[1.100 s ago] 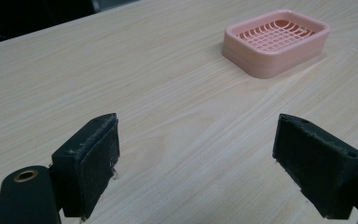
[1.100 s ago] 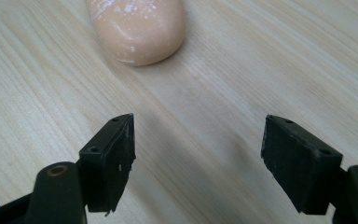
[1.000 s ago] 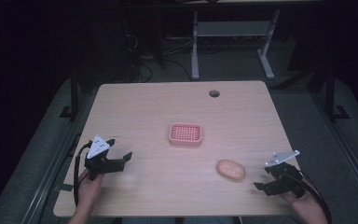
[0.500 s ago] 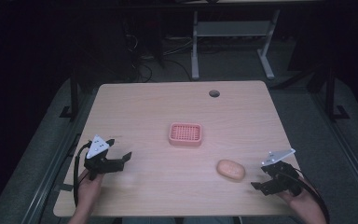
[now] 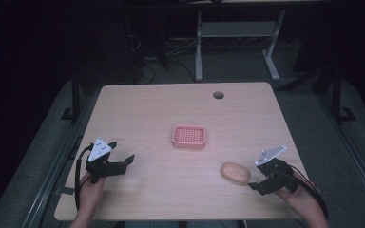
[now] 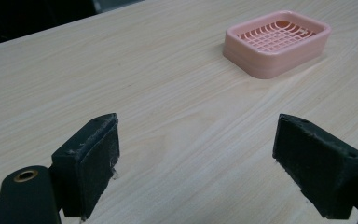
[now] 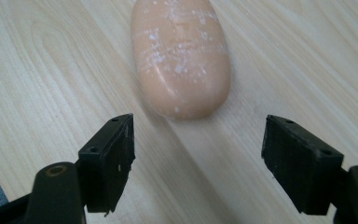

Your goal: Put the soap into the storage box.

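A pink soap dish (image 5: 188, 136) with a grid floor sits near the table's middle and holds nothing; it also lies ahead in the left gripper view as the soap dish (image 6: 277, 41). An oval peach soap bar (image 5: 235, 173) lies flat at the front right. My right gripper (image 5: 253, 180) is open just right of the bar, jaws pointing at it; the soap bar (image 7: 181, 54) lies just beyond the open jaws (image 7: 198, 161). At the front left, my left gripper (image 5: 127, 161) stands open with nothing between its fingers (image 6: 196, 170), well short of the dish.
The wooden table (image 5: 147, 109) has a round cable hole (image 5: 218, 95) at the back right. A white desk frame (image 5: 237, 33) stands on the dark floor behind. Both hands rest near the front edge.
My right gripper has crept slightly left toward the soap bar. The left gripper, bar and dish have not moved.
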{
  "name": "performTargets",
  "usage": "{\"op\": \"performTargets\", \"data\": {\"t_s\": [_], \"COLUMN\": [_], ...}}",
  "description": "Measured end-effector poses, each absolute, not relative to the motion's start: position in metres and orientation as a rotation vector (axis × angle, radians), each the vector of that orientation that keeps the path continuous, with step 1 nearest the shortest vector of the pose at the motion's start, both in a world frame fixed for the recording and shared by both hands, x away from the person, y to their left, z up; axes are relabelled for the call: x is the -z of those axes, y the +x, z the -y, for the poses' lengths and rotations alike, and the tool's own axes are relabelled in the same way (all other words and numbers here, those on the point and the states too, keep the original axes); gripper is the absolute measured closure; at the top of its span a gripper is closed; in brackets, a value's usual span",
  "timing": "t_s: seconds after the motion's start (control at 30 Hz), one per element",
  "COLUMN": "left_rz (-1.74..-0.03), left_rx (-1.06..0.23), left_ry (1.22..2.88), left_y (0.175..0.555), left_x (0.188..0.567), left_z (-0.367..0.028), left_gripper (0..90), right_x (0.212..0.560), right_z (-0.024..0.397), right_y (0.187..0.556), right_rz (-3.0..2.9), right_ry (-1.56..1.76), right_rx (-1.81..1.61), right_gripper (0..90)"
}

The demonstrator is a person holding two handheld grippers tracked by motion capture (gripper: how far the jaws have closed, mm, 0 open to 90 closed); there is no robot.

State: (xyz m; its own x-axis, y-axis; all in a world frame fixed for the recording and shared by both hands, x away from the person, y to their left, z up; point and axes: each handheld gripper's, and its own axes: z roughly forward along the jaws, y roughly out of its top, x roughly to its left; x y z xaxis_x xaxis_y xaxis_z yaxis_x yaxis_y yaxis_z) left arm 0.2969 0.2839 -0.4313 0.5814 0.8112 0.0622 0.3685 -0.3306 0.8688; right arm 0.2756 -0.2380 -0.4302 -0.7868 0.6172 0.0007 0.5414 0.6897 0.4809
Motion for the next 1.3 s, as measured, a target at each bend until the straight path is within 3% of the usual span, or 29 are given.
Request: {"op": "performTargets", "data": {"t_s": [1.3], "left_rz": [-0.957], "left_rx": [-0.634], "left_ry": [1.916], "left_y": [0.297], "left_x": [0.431], "left_z": [-0.286], "left_gripper": [14.3], "right_x": [0.438], "right_z": [0.170], "right_y": [0.321], "right_rz": [-2.917], "right_ry": [0.687], "right_rx": [-0.459], "right_gripper": [24.7]}}
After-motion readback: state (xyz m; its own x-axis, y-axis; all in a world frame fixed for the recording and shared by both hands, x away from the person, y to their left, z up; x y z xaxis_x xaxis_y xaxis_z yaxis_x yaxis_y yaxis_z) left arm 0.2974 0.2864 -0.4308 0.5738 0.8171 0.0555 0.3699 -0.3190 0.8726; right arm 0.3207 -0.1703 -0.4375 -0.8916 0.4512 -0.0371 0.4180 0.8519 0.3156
